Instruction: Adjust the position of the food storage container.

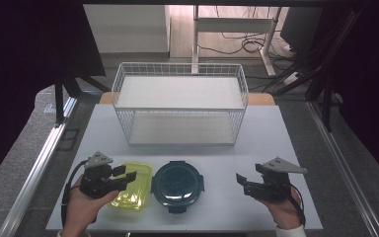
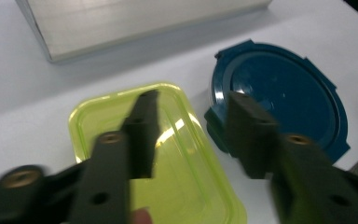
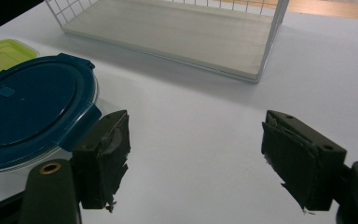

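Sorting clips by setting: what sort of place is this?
Probably a lab or office recording bench: a white table inside a metal frame, a desk with loose cables behind it, and hand-held tongs.

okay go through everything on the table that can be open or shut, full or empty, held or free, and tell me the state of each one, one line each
yellow-green container: lid on, flat on the table, left gripper's jaws over it, grip unclear.
round dark blue container: lid on, latches down, untouched.
wire basket shelf: upright, both levels bare.
left gripper: partly closed above the yellow-green container.
right gripper: open, holding nothing, over bare table.
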`<state>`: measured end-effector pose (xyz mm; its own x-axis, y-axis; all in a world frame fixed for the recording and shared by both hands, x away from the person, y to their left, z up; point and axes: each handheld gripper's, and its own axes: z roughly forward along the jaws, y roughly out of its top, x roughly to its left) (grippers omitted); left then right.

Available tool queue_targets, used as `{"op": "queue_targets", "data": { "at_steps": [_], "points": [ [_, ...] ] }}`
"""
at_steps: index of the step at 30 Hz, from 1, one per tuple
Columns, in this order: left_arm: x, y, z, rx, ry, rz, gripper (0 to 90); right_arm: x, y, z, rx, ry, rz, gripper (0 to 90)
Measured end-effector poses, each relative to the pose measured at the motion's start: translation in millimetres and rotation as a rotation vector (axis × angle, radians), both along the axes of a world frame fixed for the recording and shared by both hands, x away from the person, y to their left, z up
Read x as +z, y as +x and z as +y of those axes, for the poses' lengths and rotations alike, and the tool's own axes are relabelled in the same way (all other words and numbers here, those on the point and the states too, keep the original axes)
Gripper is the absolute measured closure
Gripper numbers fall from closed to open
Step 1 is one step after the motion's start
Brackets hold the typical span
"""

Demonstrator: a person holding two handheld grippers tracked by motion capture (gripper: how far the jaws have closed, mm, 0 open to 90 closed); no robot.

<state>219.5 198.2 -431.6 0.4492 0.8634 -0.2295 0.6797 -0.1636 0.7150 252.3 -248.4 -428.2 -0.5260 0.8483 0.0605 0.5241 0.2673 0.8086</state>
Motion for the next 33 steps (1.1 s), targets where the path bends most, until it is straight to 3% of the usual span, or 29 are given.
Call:
{"op": "queue_targets", "data": {
  "at_steps": [3,4,6,8,9,24,33],
  "points": [
    [-2.7,1.9,-1.6,-0.015,0.000,0.019,73.0,-1.2,0.8,1.1,-0.003,-0.008,0.006,23.5],
    [-4.9,3.2,-3.2,-0.022,0.000,0.031,73.0,-1.2,0.8,1.1,-0.003,-0.008,0.006,23.5],
    [-10.4,6.5,-7.1,-0.039,-0.006,0.078,80.3,-2.5,1.5,1.6,-0.006,-0.014,0.009,23.5],
    [-18.0,10.3,-14.2,-0.048,0.016,0.114,85.9,-4.0,2.0,1.7,-0.015,-0.024,0.012,23.5],
    [-19.6,10.9,-16.6,-0.053,0.019,0.118,87.0,-4.4,2.2,1.6,-0.020,-0.029,0.011,23.5],
    [-35.0,15.1,-41.6,-0.093,0.057,0.163,90.0,-7.1,3.1,0.9,-0.049,-0.055,0.012,23.5],
    [-40.9,16.0,-53.5,-0.078,0.128,0.174,90.0,-7.6,3.3,1.6,-0.048,-0.065,0.011,23.5]
  ]
}}
